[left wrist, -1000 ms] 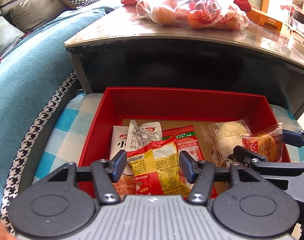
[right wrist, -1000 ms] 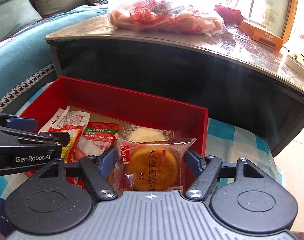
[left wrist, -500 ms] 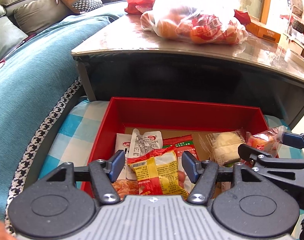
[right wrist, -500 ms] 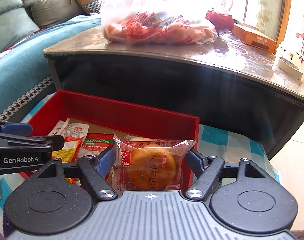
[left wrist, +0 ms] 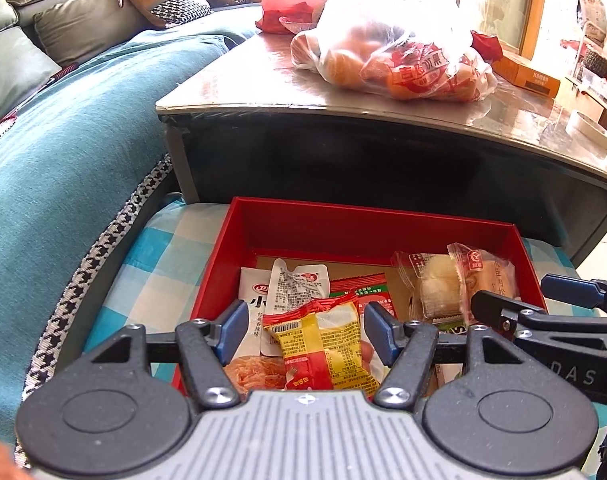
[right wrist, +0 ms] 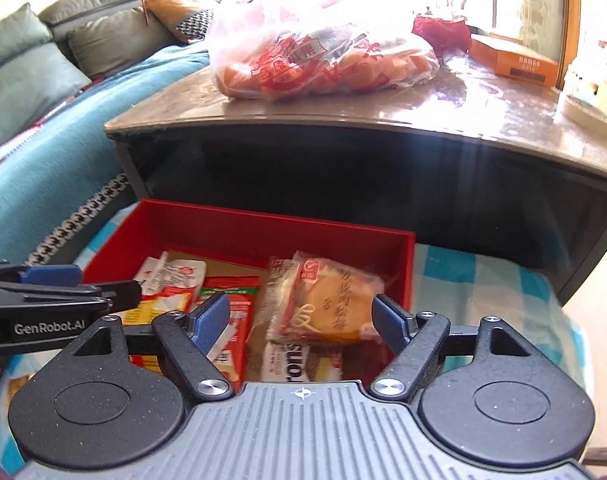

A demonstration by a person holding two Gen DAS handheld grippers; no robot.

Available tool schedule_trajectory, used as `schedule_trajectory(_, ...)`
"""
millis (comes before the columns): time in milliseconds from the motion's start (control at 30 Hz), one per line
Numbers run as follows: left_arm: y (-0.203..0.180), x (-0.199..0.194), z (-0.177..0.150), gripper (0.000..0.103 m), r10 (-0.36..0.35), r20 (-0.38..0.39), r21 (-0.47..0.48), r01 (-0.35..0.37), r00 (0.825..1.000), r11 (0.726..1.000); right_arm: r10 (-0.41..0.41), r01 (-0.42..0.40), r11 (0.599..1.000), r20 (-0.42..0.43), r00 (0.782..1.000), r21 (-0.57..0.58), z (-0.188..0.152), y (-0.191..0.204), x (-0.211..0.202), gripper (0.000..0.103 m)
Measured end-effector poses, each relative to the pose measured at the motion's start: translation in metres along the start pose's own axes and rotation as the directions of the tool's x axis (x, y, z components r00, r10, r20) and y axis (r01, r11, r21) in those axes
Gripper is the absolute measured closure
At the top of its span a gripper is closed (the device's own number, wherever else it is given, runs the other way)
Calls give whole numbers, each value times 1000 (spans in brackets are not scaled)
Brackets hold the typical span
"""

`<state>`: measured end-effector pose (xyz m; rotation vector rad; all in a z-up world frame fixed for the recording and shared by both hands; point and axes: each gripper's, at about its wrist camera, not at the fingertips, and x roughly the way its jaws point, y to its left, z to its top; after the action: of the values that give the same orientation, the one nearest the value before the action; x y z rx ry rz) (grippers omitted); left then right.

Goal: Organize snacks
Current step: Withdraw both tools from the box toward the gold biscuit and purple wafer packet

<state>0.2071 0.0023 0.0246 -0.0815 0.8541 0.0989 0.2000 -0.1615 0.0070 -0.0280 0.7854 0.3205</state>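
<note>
Below the tabletop (left wrist: 383,100) edge, a red box (left wrist: 363,220) sat on a checked cloth (left wrist: 159,264). Left gripper (left wrist: 306,330) hung over the box's near side, fingers spread wide, a red-yellow packet (left wrist: 323,344) lying loose between them, touching neither. Right gripper (right wrist: 301,316) likewise spread, over the box's right end; the pastry (right wrist: 331,304) lay tilted in the box atop other packets, free of both pads. A bag of oranges (right wrist: 315,52) rested on the tabletop.

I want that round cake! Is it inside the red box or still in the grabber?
Inside: the round cake packet lies tilted on other snacks in the red box; the right gripper is open around it.
</note>
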Motion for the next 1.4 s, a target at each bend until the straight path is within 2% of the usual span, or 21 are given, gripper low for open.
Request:
schedule_trajectory(300,18,-11,-11,8,-16,-27,0,16,1000,1000,2,-2,1000,-11,1000,-12,-8,10,-11,20)
schedule_trajectory(600,66,-31,-40,8,-8,-79,-52,4,997,999,79,-90,983,-76,994,-158,-28,64,-23,18)
schedule_trajectory(800,90,-44,-59,8,-33,-103,-34,29,994,999,123,-156,961,-152,981,-230,-49,95,-28,17)
schedule_trajectory(1033,109,-46,-68,6,-97,-128,-28,95,987,995,121,-164,969,-221,968,-187,-67,89,-31,17)
schedule_trajectory(1167,123,-38,-73,6,-68,-168,-92,53,983,994,158,-200,970,-266,951,-138,-80,91,-29,17)
schedule_trajectory(1233,130,-35,-77,6,-52,-183,-124,29,982,992,170,-225,956,-273,947,-188,-84,105,-25,17)
schedule_trajectory(1300,133,-34,-78,6,-36,-181,-116,15,983,993,166,-240,941,-293,942,-239,-88,119,-21,17)
schedule_trajectory(1400,138,-22,-76,5,-40,-180,-80,25,983,996,196,-285,925,-328,924,-250,-93,131,-18,17)
